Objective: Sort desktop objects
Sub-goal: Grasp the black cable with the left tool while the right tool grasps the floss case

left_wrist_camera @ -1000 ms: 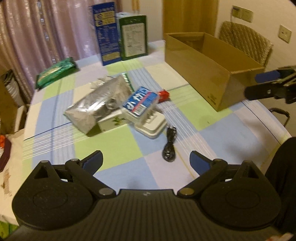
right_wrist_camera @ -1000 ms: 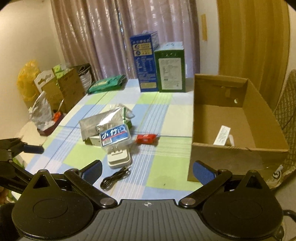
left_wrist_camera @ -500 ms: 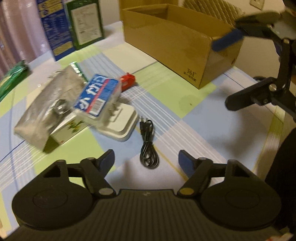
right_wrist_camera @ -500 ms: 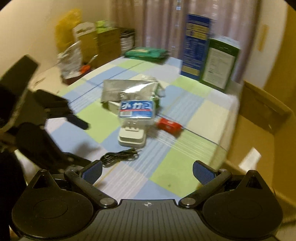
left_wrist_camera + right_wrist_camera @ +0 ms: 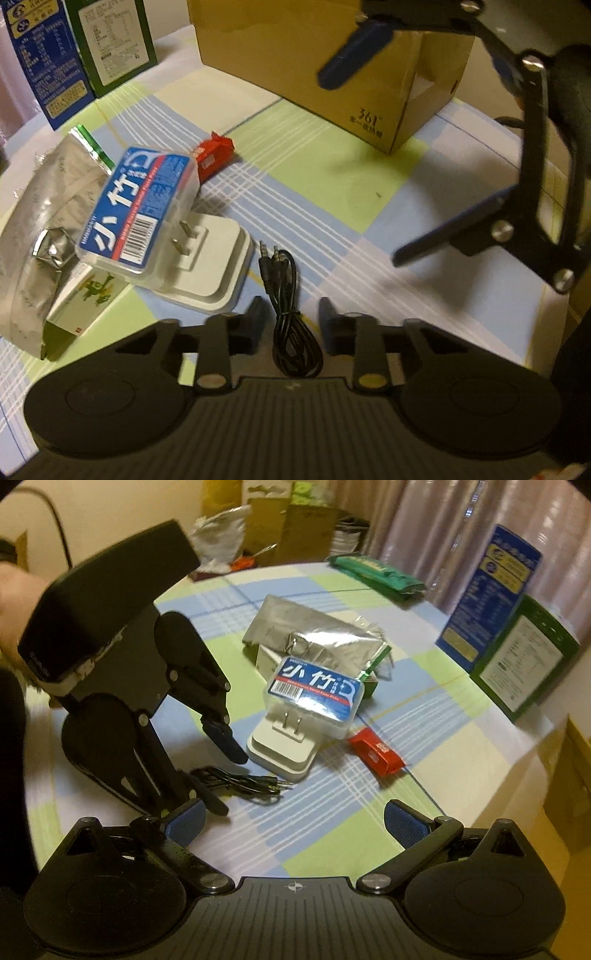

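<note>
A coiled black audio cable (image 5: 286, 314) lies on the checked tablecloth, between the fingers of my left gripper (image 5: 290, 325), which is low over it with jaws partly closed and not touching it. The cable also shows in the right wrist view (image 5: 240, 781). Beside it lie a white plug adapter (image 5: 212, 266), a clear box with a blue label (image 5: 136, 210), a red packet (image 5: 214, 155) and a silver foil bag (image 5: 40, 206). My right gripper (image 5: 293, 821) is open and empty above the table; it shows in the left wrist view (image 5: 480, 155).
An open cardboard box (image 5: 332, 62) stands at the far right of the table. A blue carton (image 5: 495, 590) and a green carton (image 5: 528, 664) stand upright at the back. A green packet (image 5: 376, 570) lies at the far edge.
My left gripper has dropped down and forward over the black cable and its jaws have narrowed around it. My right gripper has swung left over the table, staying open.
</note>
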Demonstrator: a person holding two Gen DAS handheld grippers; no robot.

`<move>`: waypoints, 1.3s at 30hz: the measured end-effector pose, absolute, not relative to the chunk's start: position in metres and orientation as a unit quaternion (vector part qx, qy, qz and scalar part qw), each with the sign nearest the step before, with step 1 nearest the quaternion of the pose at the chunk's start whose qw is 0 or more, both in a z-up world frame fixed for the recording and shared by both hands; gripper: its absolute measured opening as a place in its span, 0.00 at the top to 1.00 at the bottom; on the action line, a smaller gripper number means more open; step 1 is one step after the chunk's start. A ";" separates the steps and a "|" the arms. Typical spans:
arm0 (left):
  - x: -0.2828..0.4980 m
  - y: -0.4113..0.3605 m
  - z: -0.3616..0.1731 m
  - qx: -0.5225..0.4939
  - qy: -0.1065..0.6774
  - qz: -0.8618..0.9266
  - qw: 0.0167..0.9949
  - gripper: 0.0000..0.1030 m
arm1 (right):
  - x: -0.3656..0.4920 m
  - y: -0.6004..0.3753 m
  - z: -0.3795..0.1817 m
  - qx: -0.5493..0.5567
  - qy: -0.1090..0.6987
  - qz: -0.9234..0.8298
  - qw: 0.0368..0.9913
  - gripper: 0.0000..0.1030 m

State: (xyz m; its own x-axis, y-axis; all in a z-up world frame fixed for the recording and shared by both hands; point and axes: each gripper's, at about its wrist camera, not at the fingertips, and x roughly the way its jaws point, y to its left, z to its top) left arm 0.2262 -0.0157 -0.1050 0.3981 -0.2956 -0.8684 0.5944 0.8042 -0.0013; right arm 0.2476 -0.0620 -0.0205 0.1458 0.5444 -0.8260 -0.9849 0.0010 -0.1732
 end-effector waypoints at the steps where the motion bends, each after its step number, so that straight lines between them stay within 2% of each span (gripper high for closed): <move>1: 0.226 -0.015 -0.105 0.155 0.477 -0.275 0.821 0.83 | 0.249 -0.060 -0.023 -0.396 0.281 0.590 0.645 0.02; 8: 0.213 0.002 -0.098 0.187 0.487 -0.281 0.806 0.88 | 0.253 -0.034 -0.030 -0.445 0.254 0.597 0.617 0.03; 13: 0.202 0.036 -0.096 0.208 0.494 -0.258 0.804 0.89 | 0.250 -0.007 -0.029 -0.484 0.216 0.609 0.590 0.10; 19: 0.206 0.076 -0.094 0.180 0.500 -0.214 0.820 0.89 | 0.250 0.028 -0.033 -0.520 0.177 0.616 0.564 0.16; 30: 0.214 0.096 -0.097 0.134 0.487 -0.188 0.842 0.88 | 0.249 0.072 -0.057 -0.562 0.164 0.624 0.517 0.17; 39: 0.216 0.099 -0.098 0.127 0.482 -0.183 0.847 0.78 | 0.247 0.081 -0.056 -0.565 0.166 0.626 0.511 0.34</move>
State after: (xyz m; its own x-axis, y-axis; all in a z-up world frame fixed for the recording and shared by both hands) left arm 0.2164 0.0994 -0.0982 0.4679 -0.1881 -0.8635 0.4326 0.9008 0.0382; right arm 0.2465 0.0811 -0.0564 0.1619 0.4528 -0.8768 -0.8271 -0.4224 -0.3708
